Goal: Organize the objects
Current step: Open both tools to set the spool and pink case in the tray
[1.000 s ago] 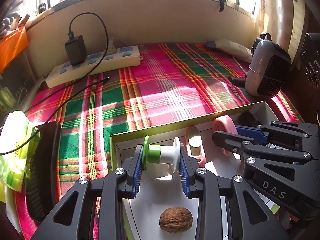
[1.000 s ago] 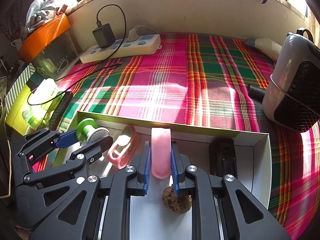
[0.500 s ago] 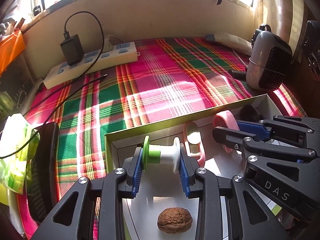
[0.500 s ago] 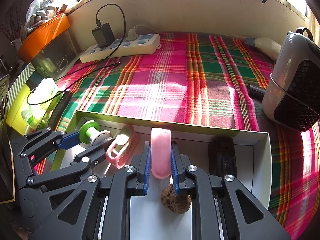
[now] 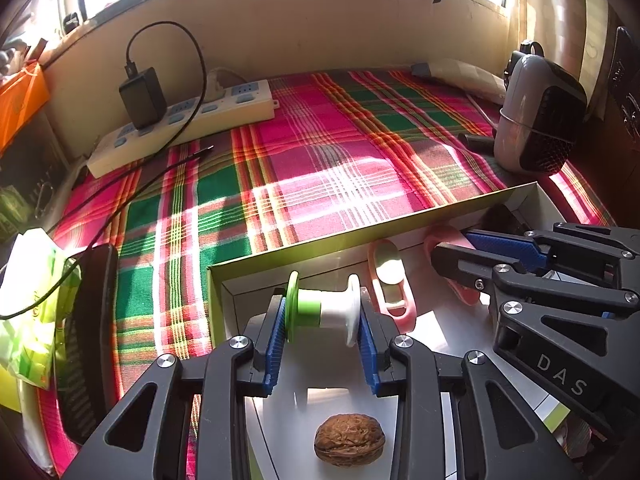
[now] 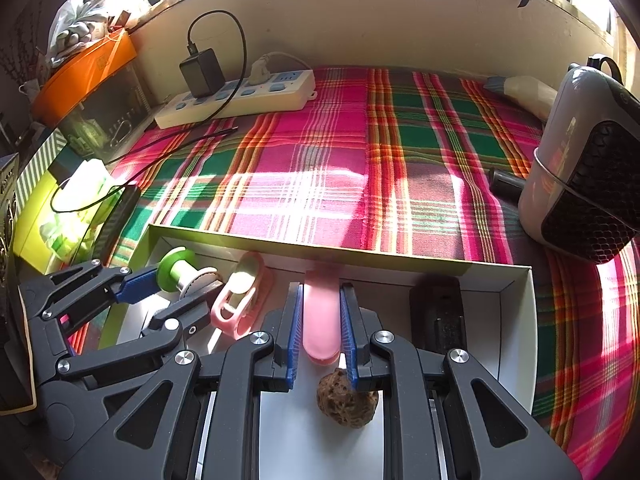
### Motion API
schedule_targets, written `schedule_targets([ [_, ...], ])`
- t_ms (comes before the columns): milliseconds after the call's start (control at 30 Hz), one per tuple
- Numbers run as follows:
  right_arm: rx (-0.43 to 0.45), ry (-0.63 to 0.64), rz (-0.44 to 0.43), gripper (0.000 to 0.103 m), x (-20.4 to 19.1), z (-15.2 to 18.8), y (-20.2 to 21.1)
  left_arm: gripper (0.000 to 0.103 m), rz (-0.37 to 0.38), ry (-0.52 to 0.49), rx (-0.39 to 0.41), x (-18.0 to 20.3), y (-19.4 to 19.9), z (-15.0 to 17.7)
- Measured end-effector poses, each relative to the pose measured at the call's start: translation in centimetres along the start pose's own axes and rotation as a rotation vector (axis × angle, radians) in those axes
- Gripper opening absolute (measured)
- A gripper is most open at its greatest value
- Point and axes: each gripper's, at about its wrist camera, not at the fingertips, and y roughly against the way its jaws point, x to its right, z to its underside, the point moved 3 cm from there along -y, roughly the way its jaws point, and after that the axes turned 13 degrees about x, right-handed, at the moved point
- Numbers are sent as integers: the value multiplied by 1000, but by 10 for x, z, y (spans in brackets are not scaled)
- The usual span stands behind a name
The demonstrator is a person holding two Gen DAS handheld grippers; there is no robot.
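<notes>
Plaid-covered bench [image 5: 320, 168] under a window, bearing a shallow white box [image 6: 516, 312]. Left claw [image 5: 322, 316] grips a green-and-white spool [image 5: 324, 308] by its end flanges, axis crosswise between the pads, over the box's left end. Right claw [image 6: 320, 320] is closed on a pink oblong piece [image 6: 320, 316], long axis pointing away along the fingers, mid-box; both loads hang inside the rim, a walnut [image 5: 349, 440] lying below.
</notes>
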Motion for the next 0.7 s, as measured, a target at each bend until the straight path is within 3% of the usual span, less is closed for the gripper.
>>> schedule_targets([
  [700, 24, -15, 0, 27, -3, 1, 13, 31, 0, 27, 19, -5, 15, 0],
])
